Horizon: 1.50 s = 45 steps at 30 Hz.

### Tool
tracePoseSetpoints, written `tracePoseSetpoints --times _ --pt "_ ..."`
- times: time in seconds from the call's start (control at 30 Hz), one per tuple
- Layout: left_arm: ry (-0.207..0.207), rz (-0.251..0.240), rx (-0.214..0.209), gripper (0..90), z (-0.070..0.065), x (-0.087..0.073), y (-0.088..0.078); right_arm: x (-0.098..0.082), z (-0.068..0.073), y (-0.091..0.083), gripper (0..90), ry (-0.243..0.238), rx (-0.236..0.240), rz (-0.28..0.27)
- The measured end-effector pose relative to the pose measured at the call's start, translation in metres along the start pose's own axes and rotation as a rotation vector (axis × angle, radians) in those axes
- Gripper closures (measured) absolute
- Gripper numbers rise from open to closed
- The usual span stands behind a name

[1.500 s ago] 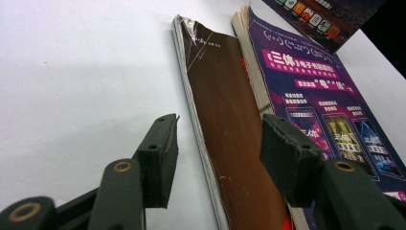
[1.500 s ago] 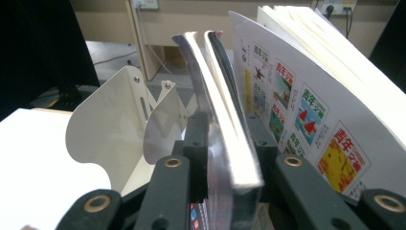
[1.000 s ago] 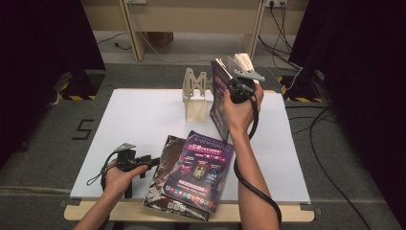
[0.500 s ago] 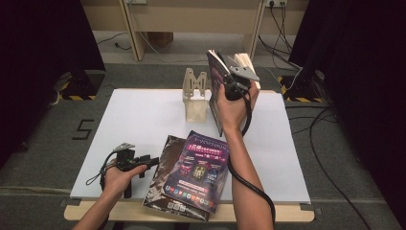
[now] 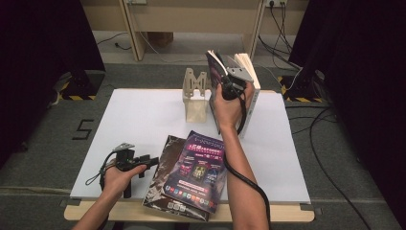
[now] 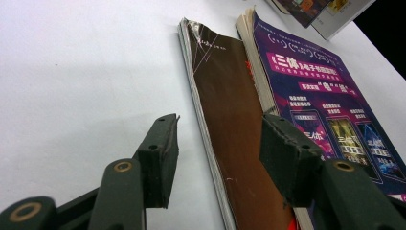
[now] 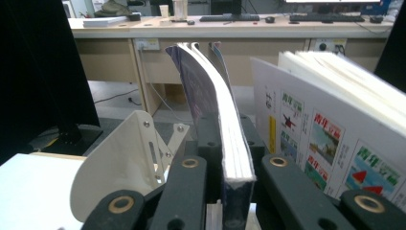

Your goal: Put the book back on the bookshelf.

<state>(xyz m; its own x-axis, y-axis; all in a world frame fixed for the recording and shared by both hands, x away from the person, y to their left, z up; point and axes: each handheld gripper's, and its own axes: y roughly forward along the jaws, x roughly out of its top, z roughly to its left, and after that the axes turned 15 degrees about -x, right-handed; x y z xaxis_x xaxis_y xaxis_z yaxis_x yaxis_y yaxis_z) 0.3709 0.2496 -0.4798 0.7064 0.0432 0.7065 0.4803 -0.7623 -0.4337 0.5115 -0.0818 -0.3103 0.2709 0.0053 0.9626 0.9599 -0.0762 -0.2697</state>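
The magazine (image 7: 225,129) I'm holding stands upright at the table's (image 5: 143,115) far edge, between the beige bookend (image 5: 195,96) and a white book (image 5: 251,96) already standing there. My right gripper (image 5: 229,85) is clamped tight on its spine. My left gripper (image 5: 136,161) rests half open, holding nothing, beside 2 magazines lying flat: brown (image 6: 230,124) and purple (image 6: 316,96). I judge the floppy pages could buckle or snag the book, tipping it, if I push down crooked.

The brown magazine (image 6: 230,124) (under the purple one (image 6: 325,110)) is partly covered; both run off-frame.
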Motion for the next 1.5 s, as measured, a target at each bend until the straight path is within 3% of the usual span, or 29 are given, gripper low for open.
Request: tracePoseSetpoints --times 0.33,0.53,0.8,1.03,1.13,1.27,1.5 --pt "-0.001 0.004 -0.002 47.3 0.001 -0.001 0.001 -0.005 0.000 0.005 83.9 -0.008 -0.018 -0.004" --pt "0.001 0.007 0.000 47.4 0.000 -0.001 0.001 -0.004 -0.002 0.004 77.7 -0.003 -0.012 0.053" --pt "0.003 0.008 -0.002 47.4 0.000 -0.001 0.002 0.012 -0.004 0.001 71.5 -0.014 0.005 0.111" --pt "0.003 0.006 -0.003 47.4 0.000 -0.001 0.001 0.016 -0.003 0.008 78.9 -0.042 -0.013 0.184" --pt "0.003 0.006 -0.002 47.4 0.000 -0.001 0.001 0.018 -0.003 0.009 83.9 -0.076 -0.042 0.180" --pt "0.005 0.007 0.001 47.5 0.000 0.000 0.001 0.018 -0.005 0.010 84.4 -0.059 -0.040 0.170" --pt "0.006 0.007 0.000 47.7 0.001 -0.001 0.001 0.017 -0.001 0.009 84.6 -0.050 -0.045 0.101"
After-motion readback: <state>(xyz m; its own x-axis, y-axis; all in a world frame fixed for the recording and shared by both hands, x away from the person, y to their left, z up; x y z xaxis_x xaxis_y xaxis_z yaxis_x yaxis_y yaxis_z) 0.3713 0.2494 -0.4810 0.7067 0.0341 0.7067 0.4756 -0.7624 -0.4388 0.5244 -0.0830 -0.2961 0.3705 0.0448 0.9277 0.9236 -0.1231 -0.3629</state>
